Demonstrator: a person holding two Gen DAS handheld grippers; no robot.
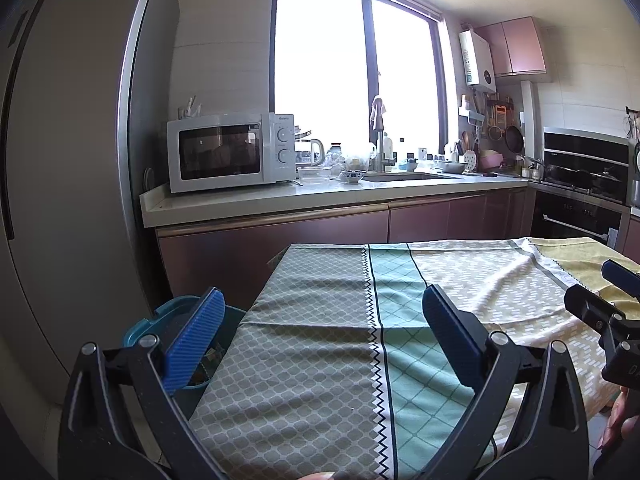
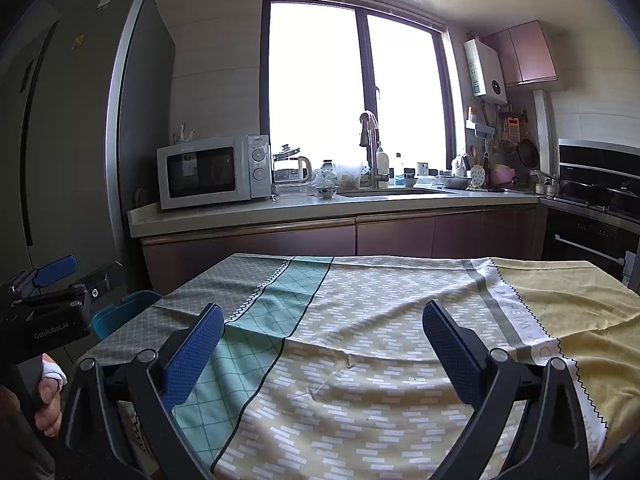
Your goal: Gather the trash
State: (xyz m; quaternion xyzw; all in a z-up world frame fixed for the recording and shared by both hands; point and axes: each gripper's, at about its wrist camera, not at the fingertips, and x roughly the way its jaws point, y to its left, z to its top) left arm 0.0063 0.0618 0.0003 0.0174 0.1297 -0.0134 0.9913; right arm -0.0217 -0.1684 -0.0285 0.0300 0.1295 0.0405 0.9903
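Two grippers sit low over my table, and I take the left wrist view first. My left gripper [image 1: 322, 328] has its blue pads [image 1: 196, 338] spread wide with nothing between them. Under it lies the cloth [image 1: 320, 360], grey-green on the left, a teal band in the middle, yellow-patterned to the right, a little creased. I see no trash lying on the cloth in this view. At the table's left edge, down beside it, stands a teal bin [image 1: 168, 312], partly hidden by my left pad; something sits inside it, but I cannot tell what. My right gripper [image 1: 612, 292] shows at the right border, over the yellow end of the cloth; from here I cannot tell how its jaws stand. Behind the table runs a counter [image 1: 280, 200] with a microwave [image 1: 230, 152] and a sink below the window, and a fridge [image 1: 68, 160] fills the left.

From the right wrist view, my right gripper [image 2: 323, 330] is also spread wide and holds nothing. The cloth [image 2: 360, 320] beneath it again shows no trash. At far left I see my left gripper [image 2: 60, 280], side on, and a hand [image 2: 46, 404] gripping its handle. Between that gripper and the table's corner, the bin's [image 2: 120, 312] rim peeks out.
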